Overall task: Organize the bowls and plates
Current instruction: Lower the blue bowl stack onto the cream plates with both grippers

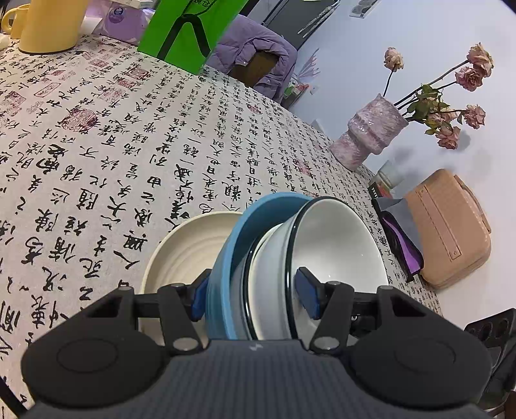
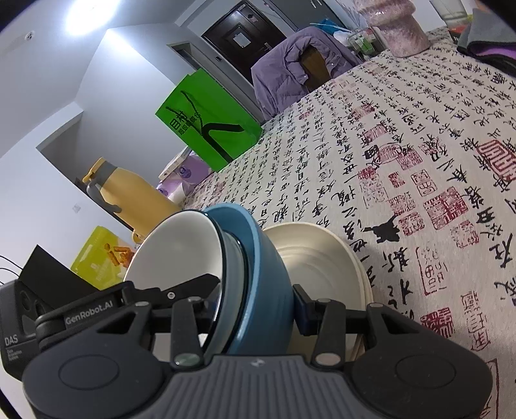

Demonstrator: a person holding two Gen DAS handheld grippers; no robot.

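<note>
Your left tool (image 1: 254,298) is clamped on a nest of bowls held on edge: one blue pad presses the outside of the blue bowl (image 1: 232,245), the other sits inside the white bowl (image 1: 335,245). White bowl sits innermost, its rim edged in black; a second black-rimmed bowl (image 1: 261,274) shows between it and the blue one, which is outermost. Nothing lies inside the white bowl.

Your right tool (image 2: 258,301) grips the same nest from the other side, one pad on the blue bowl's (image 2: 258,258) outer wall, the other finger reaching inside the white bowl (image 2: 180,245). You can see the left tool's black finger (image 2: 180,290) inside that bowl too.

Just beside the blue bowl, on its outer side, a cream plate (image 1: 183,251) rests on the surface (image 1: 96,145), empty, with ridged rings inside. Whether the nest touches the plate cannot be told.

Beyond the blue bowl, far across the surface, stand a green bag (image 1: 187,29) and a yellow jug (image 1: 51,22). Off toward the white bowl's open side, a pink vase (image 1: 367,129) holds dried roses (image 1: 451,96), with a tan case (image 1: 448,225) near it.
</note>
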